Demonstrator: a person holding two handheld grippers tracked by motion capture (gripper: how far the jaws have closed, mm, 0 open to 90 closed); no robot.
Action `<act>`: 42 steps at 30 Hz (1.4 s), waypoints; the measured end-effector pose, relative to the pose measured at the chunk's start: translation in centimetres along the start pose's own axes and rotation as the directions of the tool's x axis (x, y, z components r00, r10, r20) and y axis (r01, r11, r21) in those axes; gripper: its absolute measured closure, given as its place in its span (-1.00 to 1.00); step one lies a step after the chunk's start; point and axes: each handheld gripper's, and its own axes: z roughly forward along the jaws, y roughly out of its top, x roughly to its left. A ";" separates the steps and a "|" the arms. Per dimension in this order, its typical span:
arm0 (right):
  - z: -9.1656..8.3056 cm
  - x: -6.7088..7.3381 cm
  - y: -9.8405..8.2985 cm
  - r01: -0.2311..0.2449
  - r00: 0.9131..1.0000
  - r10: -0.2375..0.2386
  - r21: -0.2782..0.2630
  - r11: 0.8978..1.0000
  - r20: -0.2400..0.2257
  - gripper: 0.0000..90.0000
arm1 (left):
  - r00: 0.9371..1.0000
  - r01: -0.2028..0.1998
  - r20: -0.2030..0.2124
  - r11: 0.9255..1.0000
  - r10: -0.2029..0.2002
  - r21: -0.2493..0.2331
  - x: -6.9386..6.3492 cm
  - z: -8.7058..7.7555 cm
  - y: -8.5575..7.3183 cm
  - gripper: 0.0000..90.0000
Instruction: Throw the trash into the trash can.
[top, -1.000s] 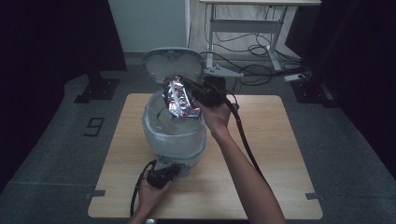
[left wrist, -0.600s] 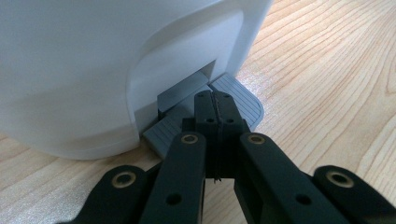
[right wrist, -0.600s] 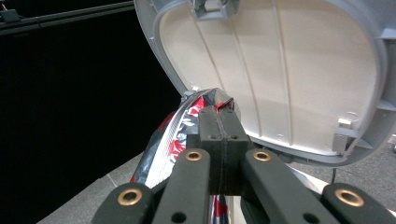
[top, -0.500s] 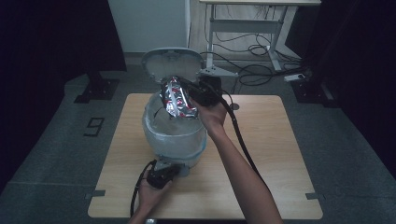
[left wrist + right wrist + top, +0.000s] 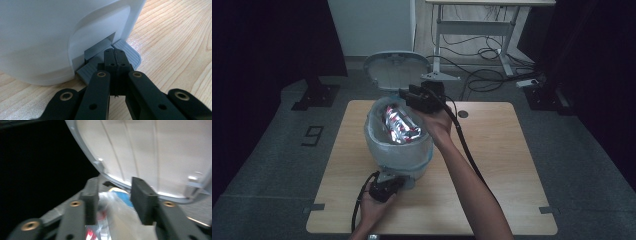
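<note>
In the high view, the crumpled silver-and-red foil packet lies inside the pale grey pedal bin at centre frame, lid raised; a second ago it hung above the rim. The right gripper, upper centre, has just been opening.

In the left gripper view, the left gripper is pressed together, bearing down on the grey ribbed pedal.

In the right gripper view, the jaws stand spread, the packet below them: dropped, I judge.
</note>
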 end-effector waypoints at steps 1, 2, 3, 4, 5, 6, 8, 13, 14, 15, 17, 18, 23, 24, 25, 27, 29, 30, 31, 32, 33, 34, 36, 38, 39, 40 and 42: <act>0.0 0.0 -0.1 0.007 1.000 -0.007 0.001 1.000 0.007 0.11 | 1.000 0.000 0.000 1.000 0.000 0.000 0.0 0.0 0.0 1.00; 0.0 0.0 -0.1 0.007 1.000 -0.007 0.001 1.000 0.007 0.11 | 1.000 0.000 0.000 1.000 0.000 0.000 0.0 0.0 0.0 1.00; -0.2 0.0 -0.1 0.017 1.000 -0.017 -0.005 1.000 0.020 0.08 | 1.000 0.000 0.000 1.000 0.000 0.000 0.0 0.0 0.0 1.00; -0.2 0.0 -0.1 0.017 1.000 -0.017 -0.005 1.000 0.020 0.08 | 1.000 0.000 0.000 1.000 0.000 0.000 0.0 0.0 0.0 1.00; -0.4 0.0 -0.1 0.025 0.999 -0.024 -0.008 1.000 0.023 0.07 | 1.000 0.000 0.000 1.000 0.000 0.000 0.0 0.0 0.0 1.00; -0.4 0.0 -0.1 0.025 0.999 -0.024 -0.008 1.000 0.023 0.07 | 1.000 0.000 0.000 1.000 0.000 0.000 0.0 0.0 0.0 1.00; -0.7 0.0 0.0 0.034 0.999 -0.033 -0.010 0.999 0.024 0.07 | 1.000 0.000 0.000 1.000 0.000 0.000 0.0 0.0 0.0 1.00; -1.8 -0.1 -0.4 0.054 0.999 -0.054 -0.012 0.998 0.009 0.09 | 1.000 -0.001 0.000 1.000 0.001 0.002 0.0 0.0 0.0 1.00; -1.9 -0.2 -0.5 0.056 0.998 -0.055 -0.011 0.998 0.006 0.10 | 1.000 -0.001 0.000 1.000 0.001 0.003 0.0 0.0 0.0 1.00; -2.1 -0.2 -0.6 0.055 0.998 -0.055 -0.011 0.998 0.004 0.11 | 1.000 -0.001 0.001 1.000 0.001 0.003 0.0 0.0 0.0 1.00; -2.5 -0.3 -0.8 0.057 0.998 -0.057 -0.011 0.998 -0.003 0.11 | 1.000 -0.001 0.001 1.000 0.001 0.003 0.0 0.0 0.0 1.00; -2.5 -0.3 -0.8 0.057 0.998 -0.057 -0.011 0.998 -0.003 0.11 | 1.000 -0.001 0.001 1.000 0.001 0.003 0.0 0.0 0.0 1.00; -4.0 -0.6 -1.6 0.071 0.997 -0.071 -0.009 0.997 -0.011 0.11 | 1.000 -0.007 0.002 1.000 0.007 0.004 0.0 0.0 0.0 1.00; -4.2 -0.7 -1.7 0.073 0.997 -0.073 -0.010 0.997 -0.011 0.10 | 1.000 -0.007 0.002 1.000 0.007 0.004 0.0 0.0 0.0 1.00; -4.6 -0.8 -1.9 0.072 0.997 -0.072 -0.011 0.997 -0.010 0.10 | 1.000 0.000 0.002 1.000 0.000 0.003 0.0 0.0 0.0 1.00; -5.2 -1.0 -2.1 0.081 0.997 -0.081 -0.012 0.997 -0.008 0.10 | 1.000 0.002 0.003 1.000 -0.002 0.003 0.0 0.0 0.0 1.00; -5.9 -1.3 -2.4 0.086 0.996 -0.086 -0.011 0.996 -0.011 0.09 | 1.000 0.003 0.003 1.000 -0.003 0.003 0.0 0.0 0.0 1.00; -6.2 -1.4 -2.6 0.085 0.996 -0.085 -0.011 0.996 -0.014 0.09 | 1.000 0.003 0.003 1.000 -0.003 0.003 0.0 0.0 0.0 1.00; -6.5 -1.6 -2.8 0.085 0.996 -0.085 -0.011 0.996 -0.015 0.09 | 1.000 0.003 0.003 1.000 -0.003 0.004 0.0 0.0 0.0 1.00; -6.8 -1.8 -2.9 0.089 0.996 -0.090 -0.012 0.996 -0.014 0.09 | 1.000 0.003 0.003 1.000 -0.003 0.004 0.0 0.0 0.0 1.00; -7.2 -2.0 -3.1 0.089 0.996 -0.089 -0.010 0.996 -0.013 0.09 | 1.000 0.003 0.002 1.000 -0.003 0.004 0.0 0.0 0.0 1.00; -7.4 -2.2 -3.3 0.087 0.996 -0.087 -0.011 0.996 -0.012 0.09 | 1.000 0.003 0.002 1.000 -0.003 0.004 0.0 0.0 0.0 1.00; -8.0 -2.6 -3.6 0.088 0.996 -0.088 -0.013 0.996 -0.008 0.09 | 1.000 0.003 0.002 1.000 -0.003 0.004 0.0 0.0 0.0 1.00; -8.4 -2.9 -4.0 0.084 0.996 -0.084 -0.013 0.996 -0.007 0.09 | 1.000 0.003 0.003 1.000 -0.003 0.004 0.0 0.0 0.0 1.00; -8.6 -3.1 -4.2 0.083 0.997 -0.083 -0.013 0.996 -0.006 0.09 | 1.000 0.003 0.002 1.000 -0.003 0.004 0.0 0.0 0.0 1.00; -8.6 -3.1 -4.2 0.083 0.997 -0.083 -0.013 0.996 -0.006 0.09 | 1.000 0.003 0.002 1.000 -0.003 0.004 0.0 0.0 0.0 1.00; -9.0 -3.4 -4.6 0.082 0.997 -0.082 -0.015 0.996 -0.003 0.10 | 1.000 0.003 0.002 1.000 -0.003 0.004 0.0 0.0 0.0 1.00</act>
